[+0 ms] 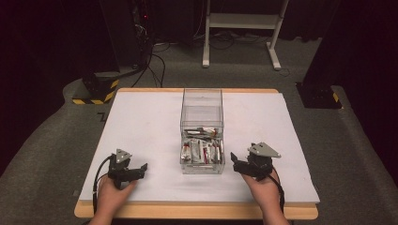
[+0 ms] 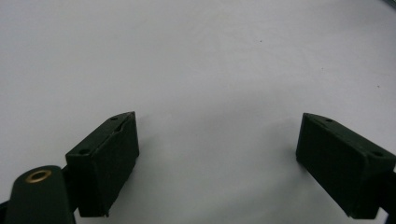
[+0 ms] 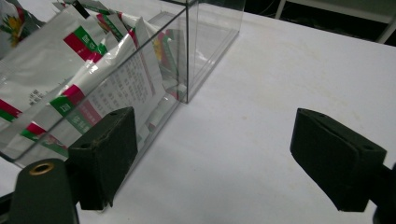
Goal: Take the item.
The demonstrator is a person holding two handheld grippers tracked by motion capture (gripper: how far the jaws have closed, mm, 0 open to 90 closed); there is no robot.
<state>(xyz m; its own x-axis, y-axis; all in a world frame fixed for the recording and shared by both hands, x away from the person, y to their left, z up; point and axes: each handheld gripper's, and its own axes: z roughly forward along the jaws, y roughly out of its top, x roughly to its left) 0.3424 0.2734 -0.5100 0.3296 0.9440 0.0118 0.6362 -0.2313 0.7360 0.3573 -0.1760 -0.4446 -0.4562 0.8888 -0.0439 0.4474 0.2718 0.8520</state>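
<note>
Both the left gripper (image 1: 141, 167) and right gripper (image 1: 233, 159) rest jaws released beside a clear rectangular plastic box (image 1: 202, 112) of glossy foil sachets (image 1: 202, 151).

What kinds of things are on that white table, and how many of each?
Clear plastic box: 1
Heap of silver sachets with red and green print inside the box: 1 heap; single sachets overlap too much to count
Hand-held tools: 2, left tool and right tool, both open, either side of the box
Total: 4 items, taking the heap as one
</note>
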